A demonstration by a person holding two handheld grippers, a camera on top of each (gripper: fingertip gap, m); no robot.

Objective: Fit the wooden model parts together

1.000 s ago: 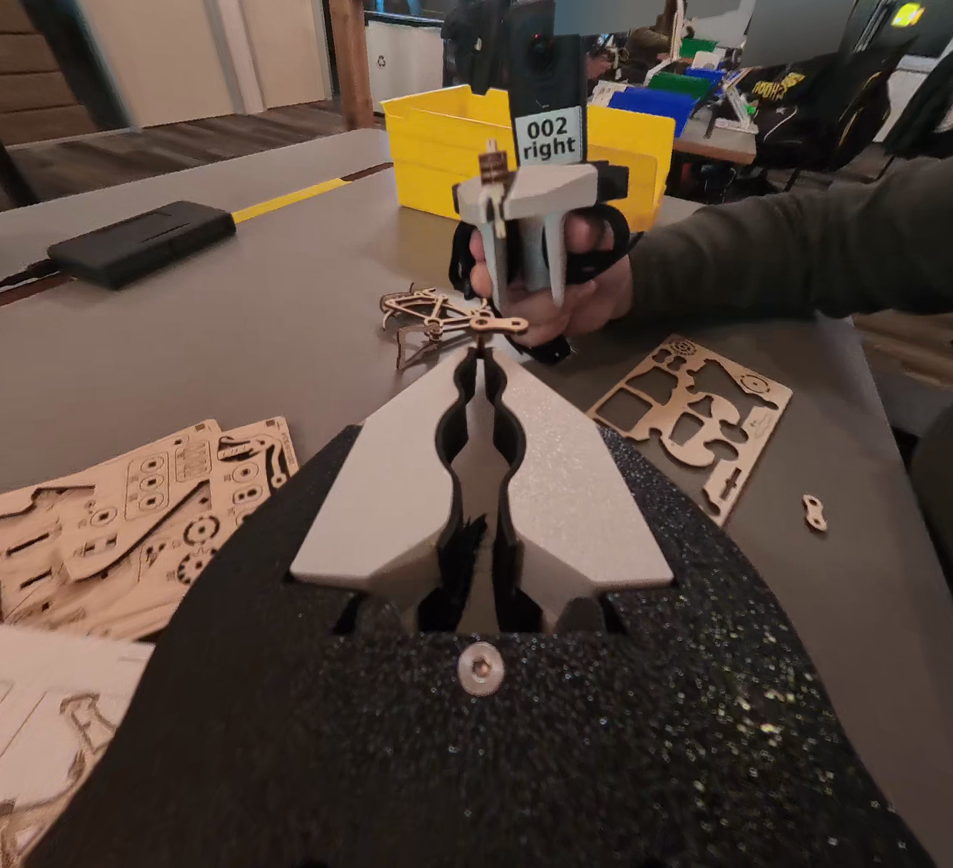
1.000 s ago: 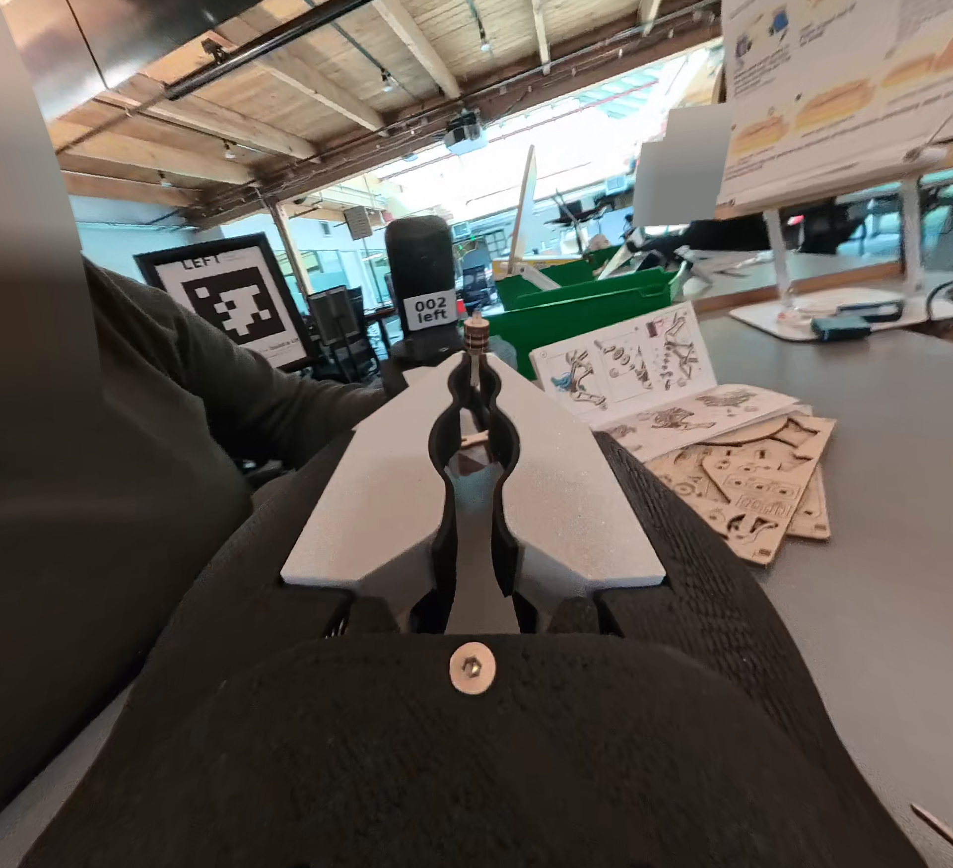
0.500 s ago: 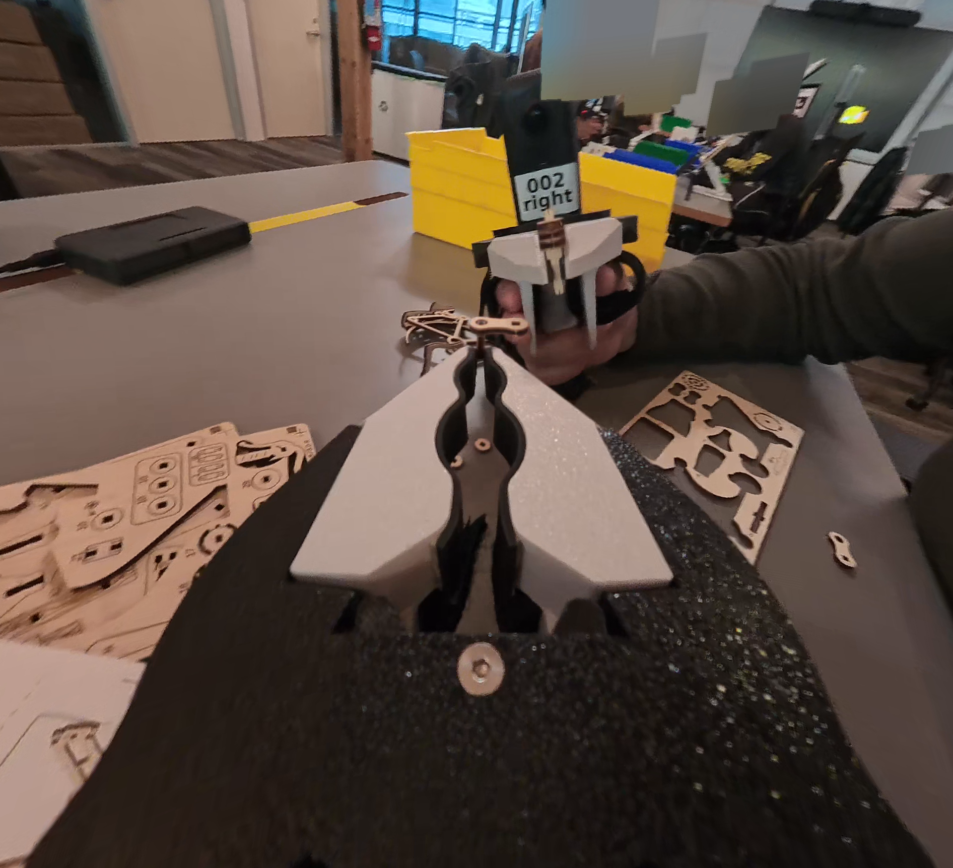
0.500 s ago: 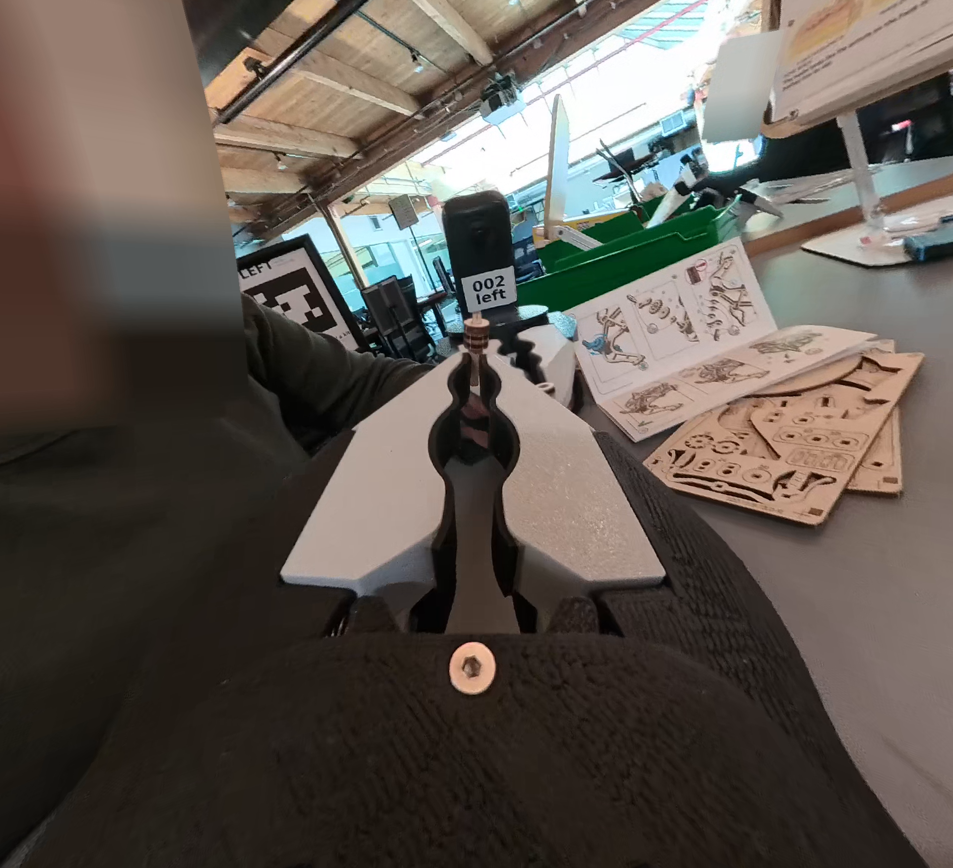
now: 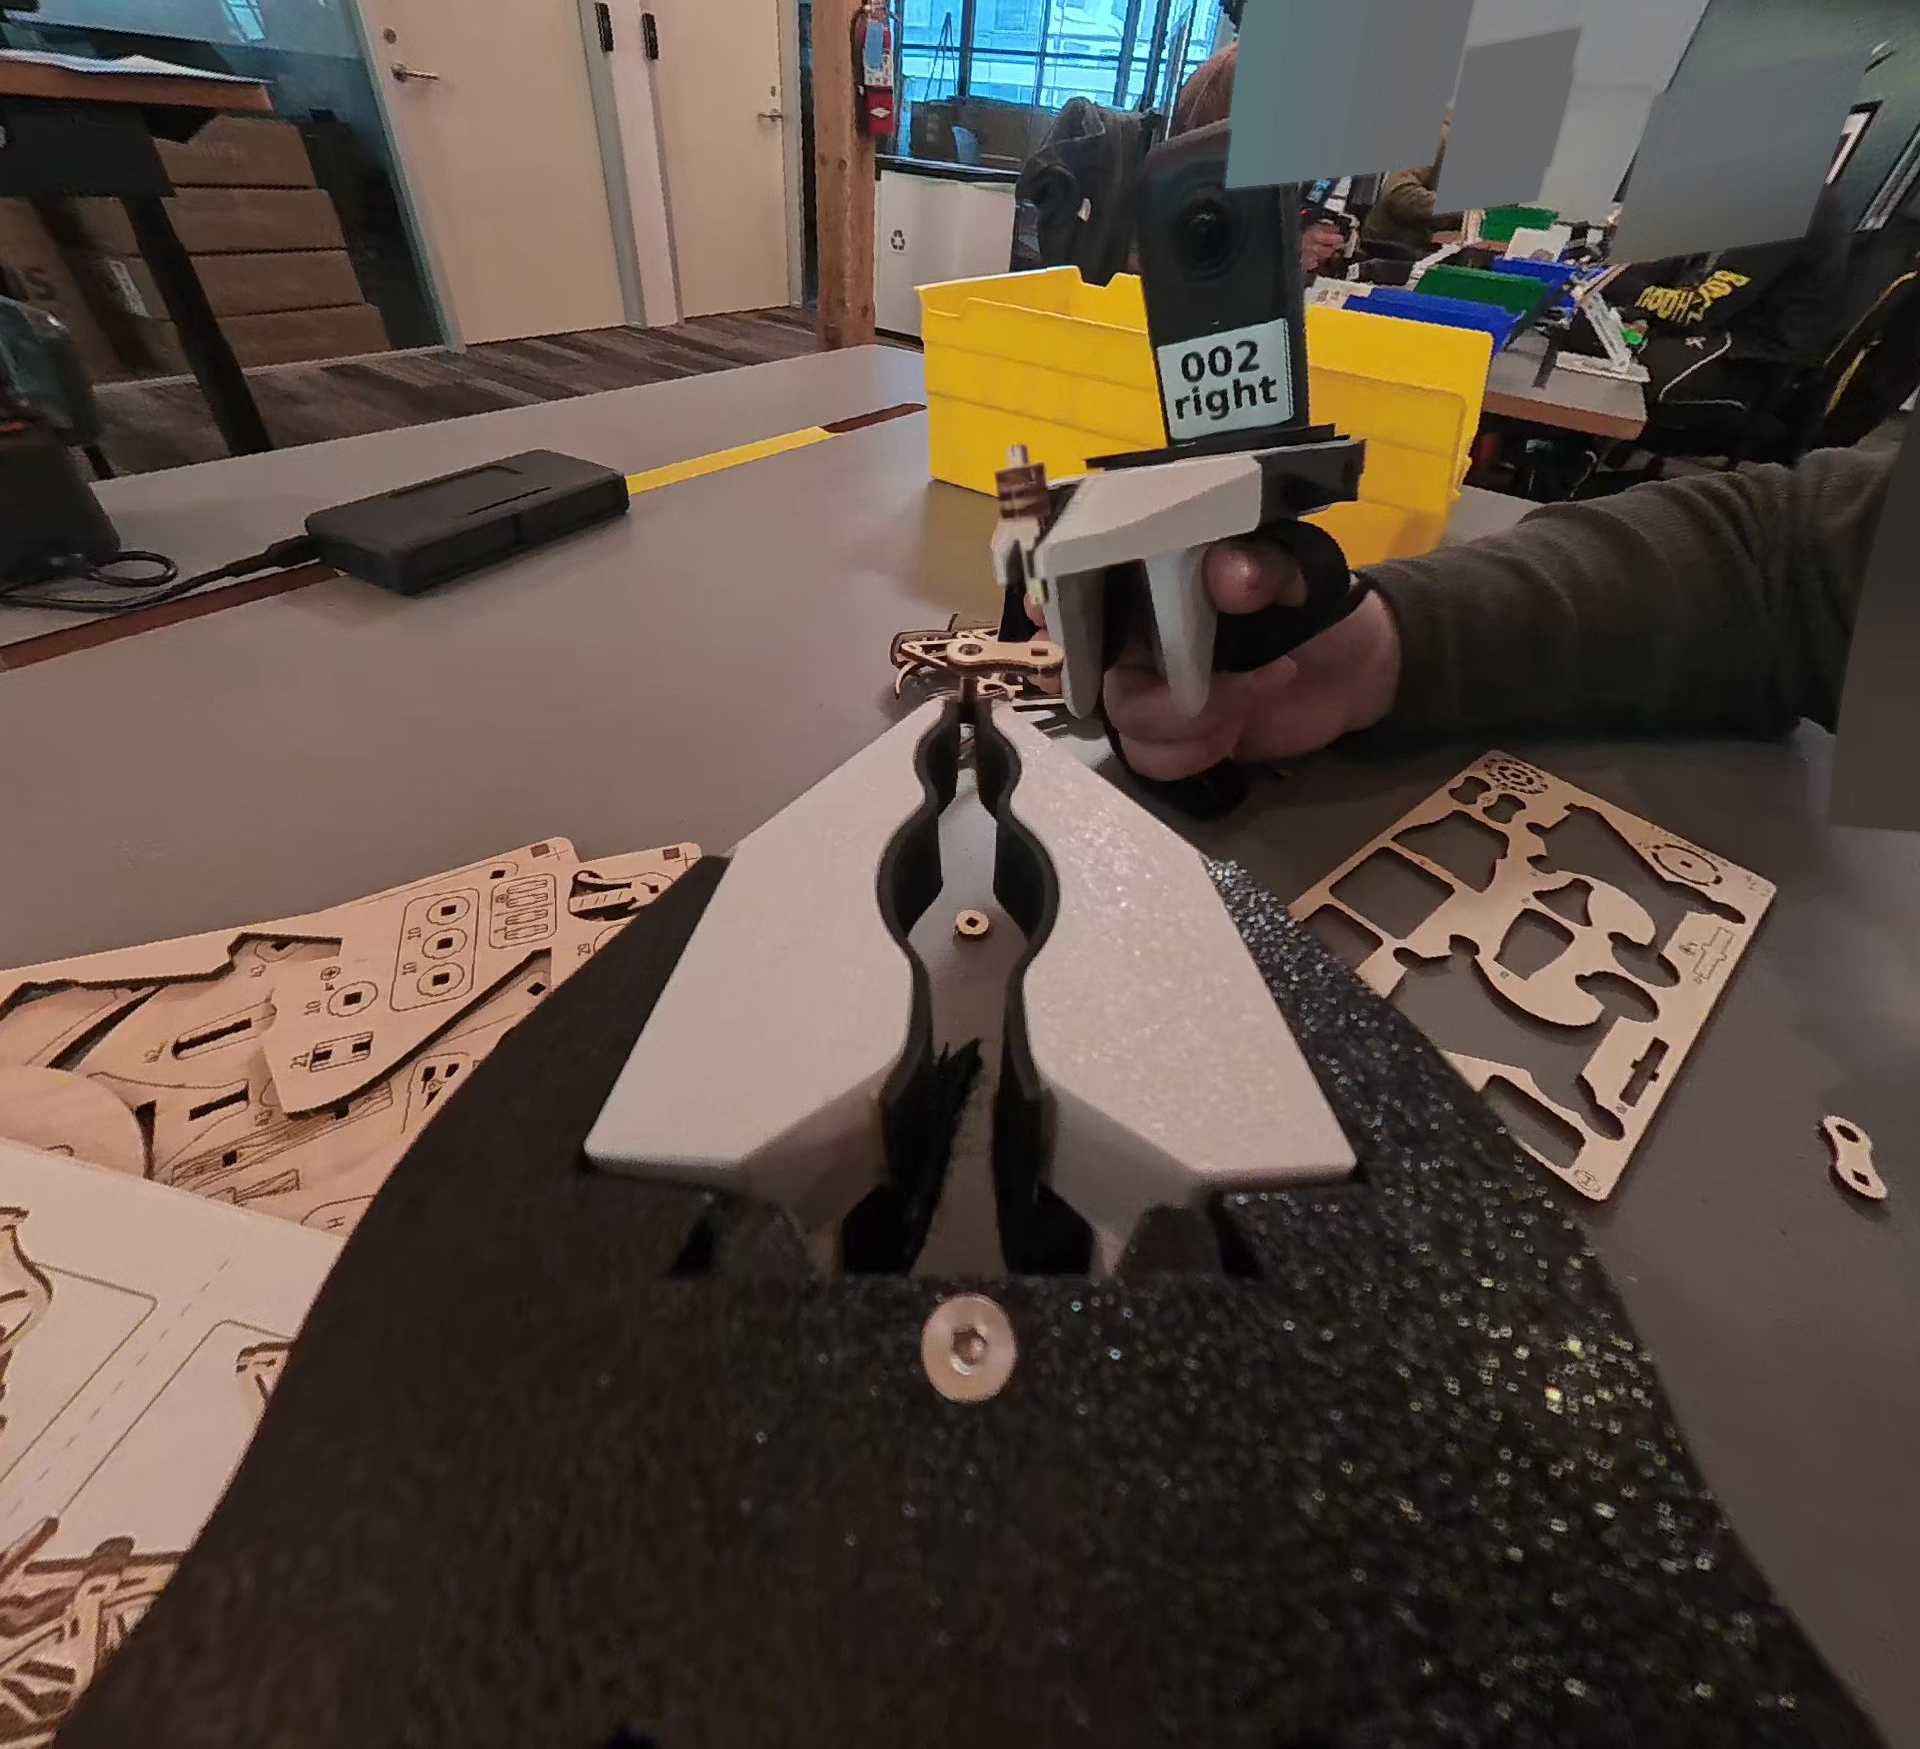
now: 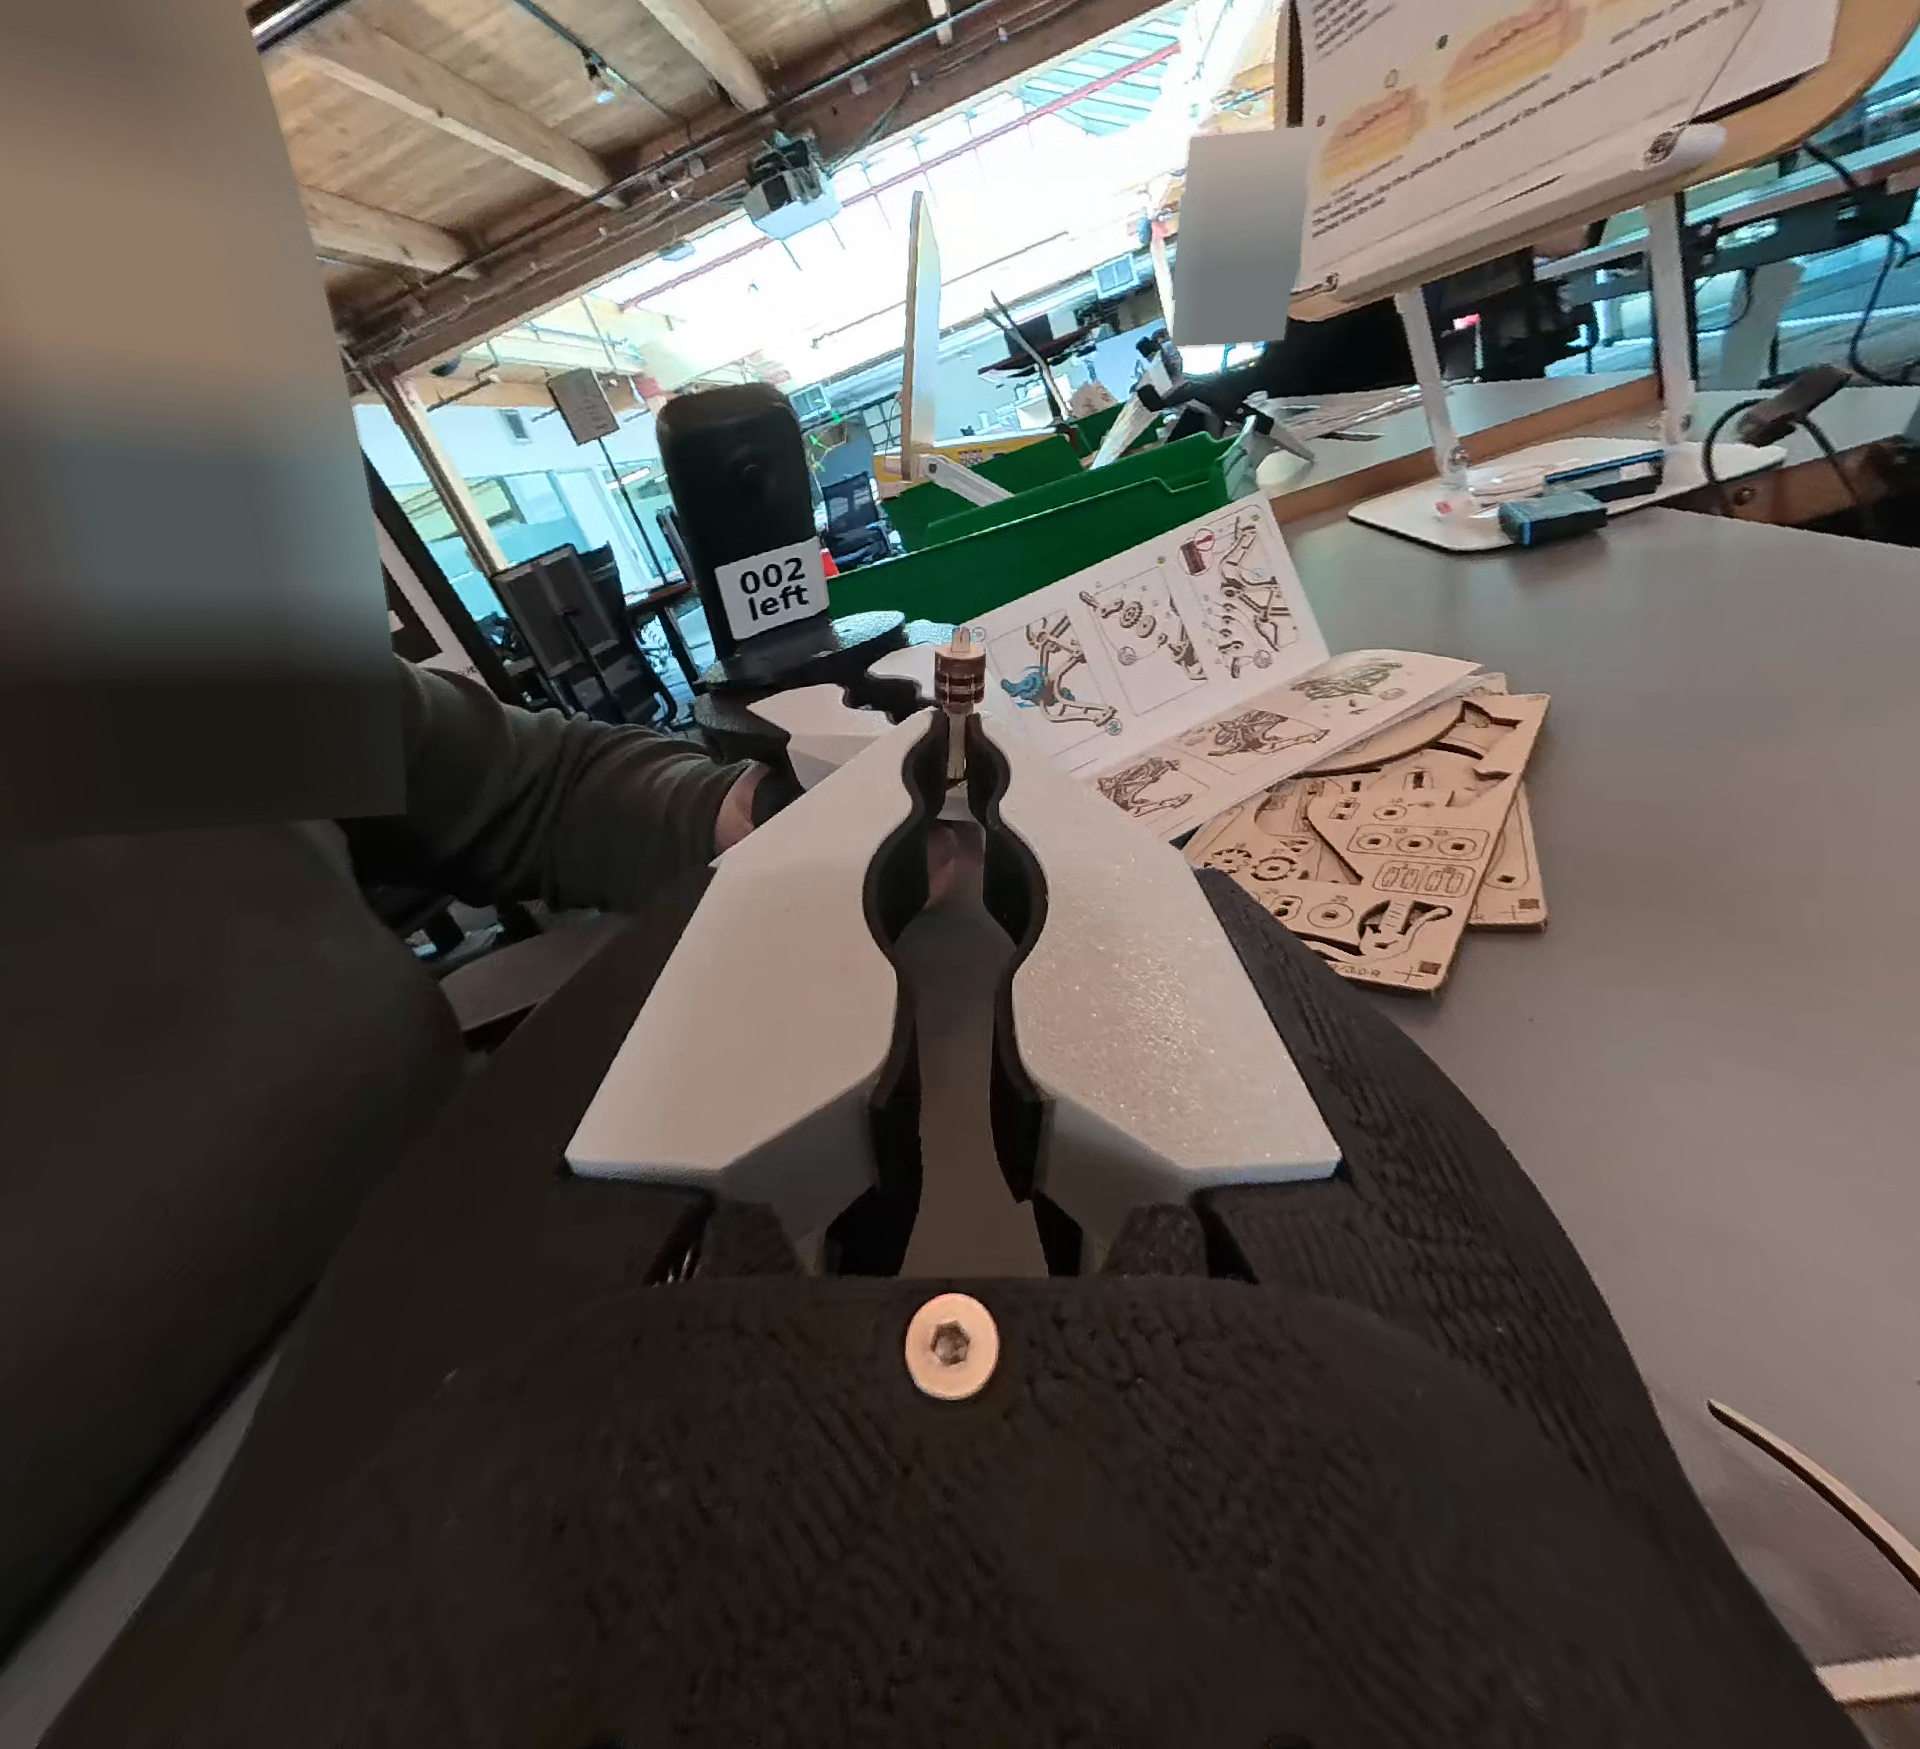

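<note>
My left gripper [image 5: 968,714] is shut on a small flat wooden link [image 5: 1003,657], held level just above its fingertips. My right gripper [image 6: 958,749] is shut on a short wooden peg with dark stacked rings [image 6: 958,681], held upright. In the left wrist view the right gripper [image 5: 1023,551] is turned side-on, with the peg [image 5: 1018,494] a little above the link and apart from it. A partly built wooden model [image 5: 930,650] lies on the grey table behind the link, mostly hidden. In the right wrist view the left gripper [image 6: 831,712] shows just beyond the peg.
Uncut wooden part sheets [image 5: 312,993] and a booklet [image 6: 1143,660] lie on the left gripper's side. An emptied sheet [image 5: 1538,951], a loose link [image 5: 1855,1169] and a small washer [image 5: 971,922] lie on the table. A yellow bin [image 5: 1039,390] and black box [image 5: 468,515] stand farther back. Only a small space, under 4 cm, lies between the two pairs of fingers.
The right gripper has turned from facing me to side-on and swung its peg leftward, above the link. The left gripper still holds the link and has lifted slightly.
</note>
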